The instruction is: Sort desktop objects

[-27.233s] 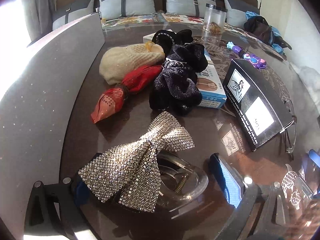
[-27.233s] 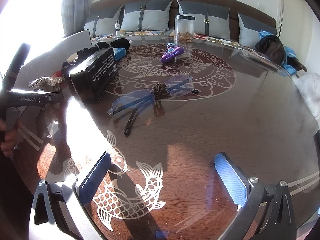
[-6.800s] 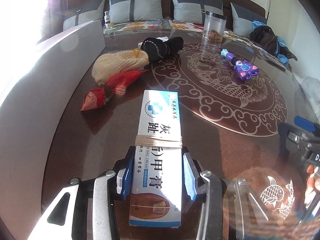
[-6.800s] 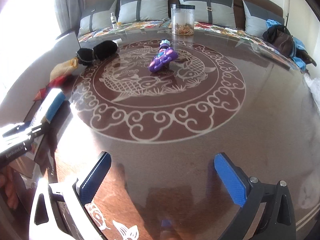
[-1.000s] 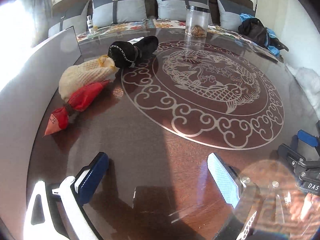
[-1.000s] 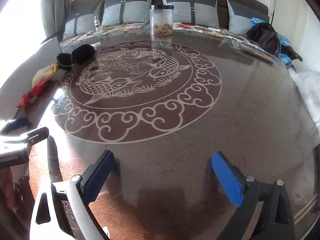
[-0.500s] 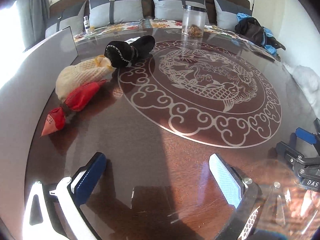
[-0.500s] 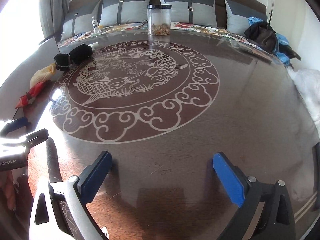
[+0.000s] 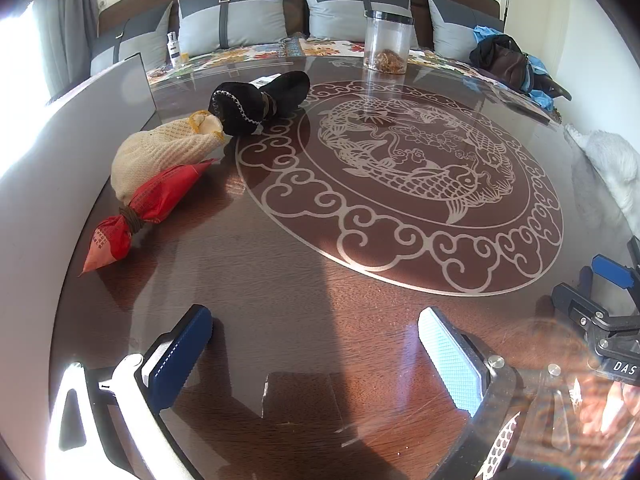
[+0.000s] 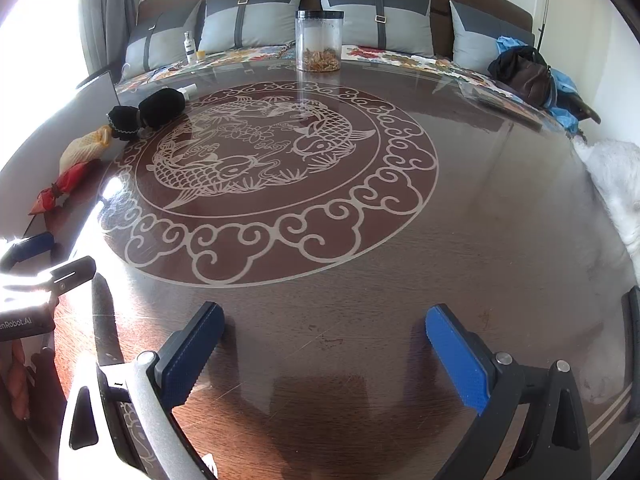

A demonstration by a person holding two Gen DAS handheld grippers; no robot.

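Fingers (image 9: 176,356) on both grippers gape wide, empty, facing a tied red pouch (image 9: 148,204), cream knit bag (image 9: 164,152).

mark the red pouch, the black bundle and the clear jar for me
red pouch (image 9: 160,196): left wrist view, on its wide upper body above the tied neck.
black bundle (image 9: 260,102): left wrist view, mid-body near the band.
clear jar (image 10: 319,42): right wrist view, on its transparent wall.

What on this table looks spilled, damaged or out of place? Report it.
Nothing looks spilled or broken. A red packet, a cream knit pouch and a black pouch lie bunched at the left edge of the table, the red packet leaning on the cream pouch. The clear jar stands upright.
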